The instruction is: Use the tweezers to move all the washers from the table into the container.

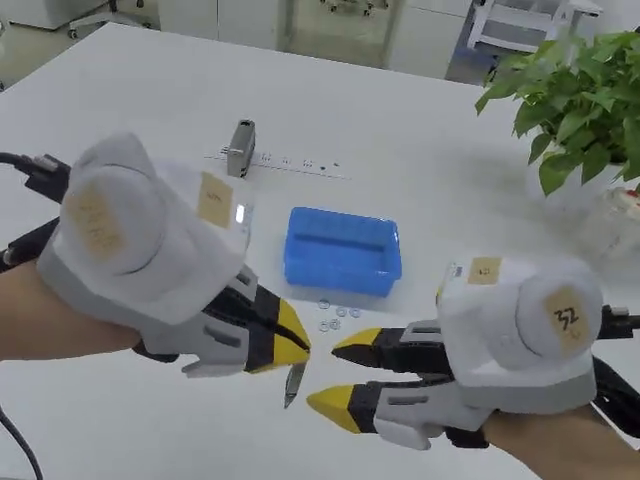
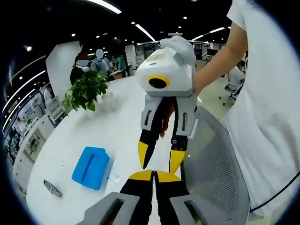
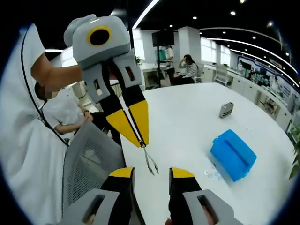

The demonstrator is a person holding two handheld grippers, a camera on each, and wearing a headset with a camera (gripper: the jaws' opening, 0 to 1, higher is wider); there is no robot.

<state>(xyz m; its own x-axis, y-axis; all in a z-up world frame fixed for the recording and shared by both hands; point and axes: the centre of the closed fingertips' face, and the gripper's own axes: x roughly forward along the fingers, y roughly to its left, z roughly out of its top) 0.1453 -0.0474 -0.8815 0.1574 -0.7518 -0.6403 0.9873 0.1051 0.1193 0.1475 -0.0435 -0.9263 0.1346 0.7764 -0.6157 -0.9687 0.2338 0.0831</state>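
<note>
So, big white tabletop (image 1: 420,170) in an open office with strip lights (image 2: 140,32) overhead, leafy plant (image 1: 585,95) at the far right. One sticker (image 1: 567,318) on the right hand-held gripper (image 1: 330,373) reads 32; the others are too blurry. Blue container (image 1: 342,250) sits mid-table, its inside plain blue, washers (image 1: 337,316) on the tabletop just near of it. Left hand-held gripper (image 1: 295,345) is pinched tight on the tweezers (image 1: 293,385), near the washers; the right one's jaws are spread apart, holding nothing.
</note>
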